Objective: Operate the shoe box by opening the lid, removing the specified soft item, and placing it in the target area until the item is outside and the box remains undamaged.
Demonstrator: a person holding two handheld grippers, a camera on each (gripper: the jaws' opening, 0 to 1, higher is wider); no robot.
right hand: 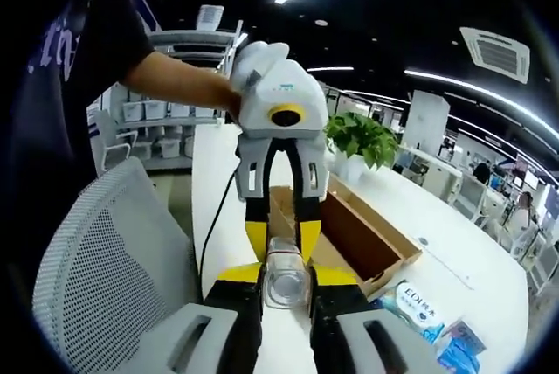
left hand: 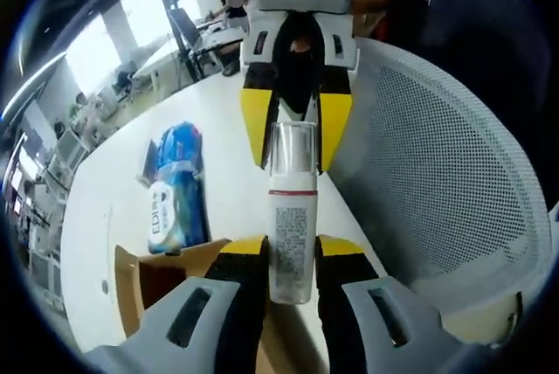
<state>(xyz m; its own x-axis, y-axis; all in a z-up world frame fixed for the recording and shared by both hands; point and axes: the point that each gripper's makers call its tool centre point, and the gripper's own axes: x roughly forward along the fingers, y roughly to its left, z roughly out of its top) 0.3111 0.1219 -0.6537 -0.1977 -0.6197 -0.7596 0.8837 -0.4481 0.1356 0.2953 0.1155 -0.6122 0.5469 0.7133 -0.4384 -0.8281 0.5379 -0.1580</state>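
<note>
A white bottle [left hand: 291,252] with a clear cap [left hand: 292,148] stands between my two grippers, which face each other. In the left gripper view my left gripper [left hand: 291,256] is shut on the bottle's labelled body, and my right gripper [left hand: 295,134] reaches in from the top with its yellow fingers against the cap. In the right gripper view my right gripper [right hand: 286,280] grips the clear cap of the bottle [right hand: 286,285], and my left gripper [right hand: 282,238] holds it from the far side. The brown shoe box [right hand: 367,247] lies open on the white table [right hand: 445,217]; its corner [left hand: 131,282] shows below left.
A blue and white soft pack [left hand: 175,186] lies on the table beside the box, also the pack [right hand: 417,306]. A white mesh chair [left hand: 437,182], [right hand: 105,252] stands close by the grippers. A person's arm [right hand: 179,81] holds the left gripper. A potted plant [right hand: 362,138] stands behind.
</note>
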